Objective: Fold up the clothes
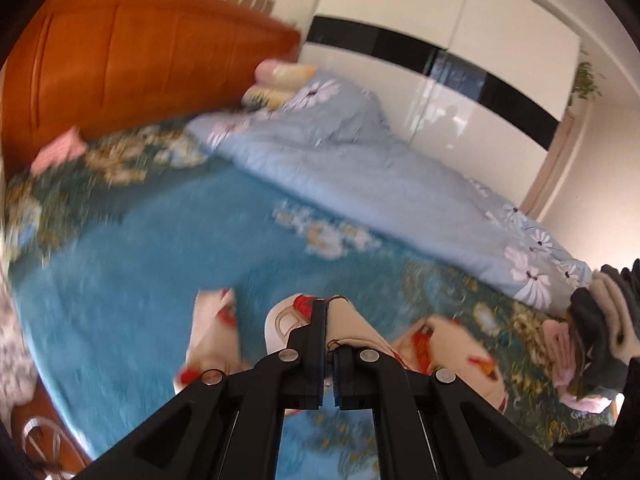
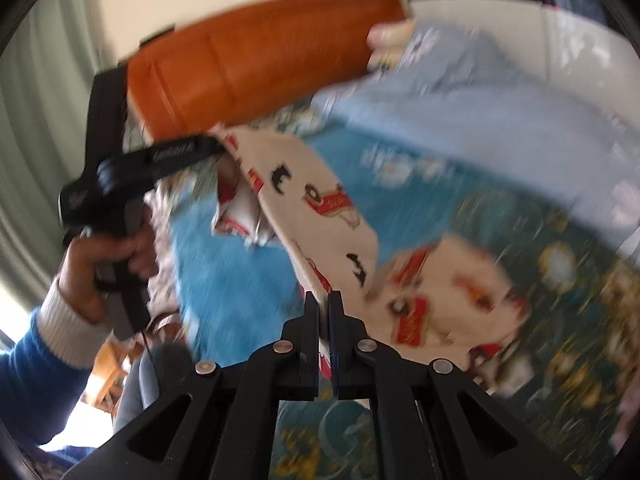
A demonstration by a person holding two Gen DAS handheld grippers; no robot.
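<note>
A cream garment printed with red and black figures is lifted over the blue bed cover. My left gripper is shut on a bunched edge of the cream garment, with cloth draped over its right finger. My right gripper is shut on another edge of the same garment. In the right wrist view the left gripper pinches the far corner, held by a hand. The cloth hangs stretched between the two grippers, and both views are blurred.
A light blue flowered quilt lies heaped along the far side of the bed. An orange wooden headboard stands behind. A pile of dark and pink clothes sits at the right edge. White wardrobe doors fill the back.
</note>
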